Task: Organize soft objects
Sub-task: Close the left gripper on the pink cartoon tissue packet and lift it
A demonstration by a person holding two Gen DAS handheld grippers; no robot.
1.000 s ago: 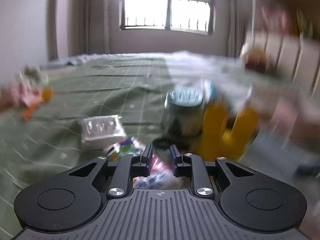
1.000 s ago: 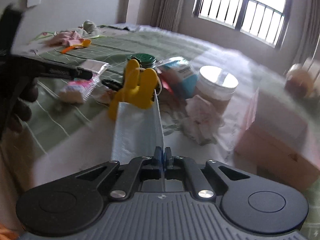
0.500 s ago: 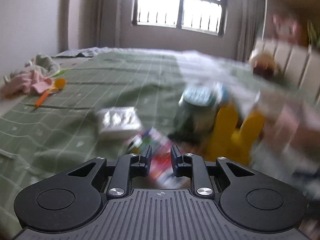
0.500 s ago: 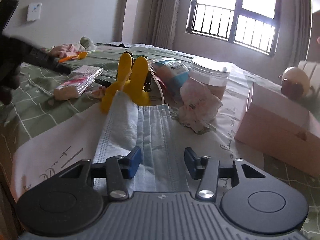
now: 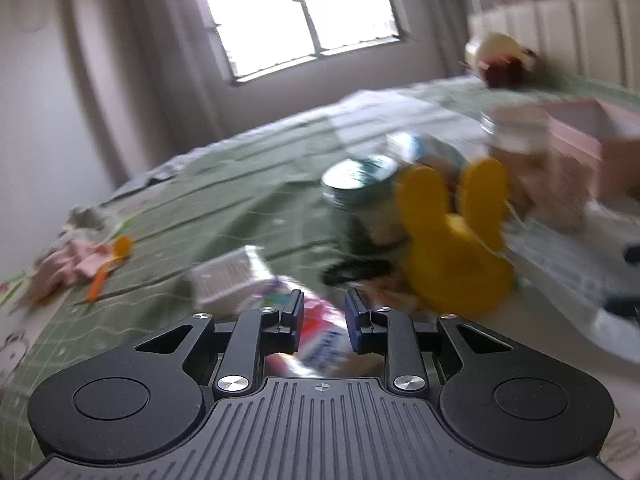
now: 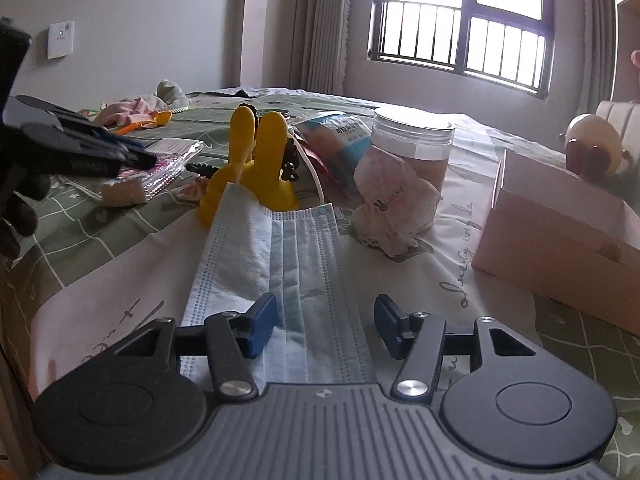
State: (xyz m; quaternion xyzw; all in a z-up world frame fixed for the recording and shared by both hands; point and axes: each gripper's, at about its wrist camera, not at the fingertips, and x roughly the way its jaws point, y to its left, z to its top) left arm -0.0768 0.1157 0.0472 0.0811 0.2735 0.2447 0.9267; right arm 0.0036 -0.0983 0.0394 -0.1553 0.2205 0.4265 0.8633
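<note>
- My right gripper (image 6: 326, 326) has just been opening; its jaws stand wide, the pale blue pleated face mask (image 6: 280, 264) lying flat on the bedspread (image 6: 100, 280) between them, unpressed.
- My left gripper (image 5: 322, 318) has just been opening too, narrowly parted around a blurred colourful packet (image 5: 320, 340); whether it grips I cannot tell.
- Only my right view shows the clear jar (image 6: 414, 144) sharply.

Blurring across most of the left wrist view; cropping at edges in both.

Smearing the packet (image 5: 320, 340) lying between the left gripper (image 5: 322, 312) jaws, leaving its print unreadable and contact with the pads impossible to judge. Smudging the yellow rabbit toy (image 5: 452, 248), the green-lidded jar (image 5: 360, 184) behind it and the pink box (image 5: 580, 148), cut off at the right edge. Hiding the near end of the face mask (image 6: 288, 264) beneath the right gripper (image 6: 326, 320) body. Cropping the gloved hand (image 6: 16, 200) at the left edge and the pink box (image 6: 560, 236) at the right. Keeping the blue pouch's (image 6: 340, 136) lettering too small to read.
</note>
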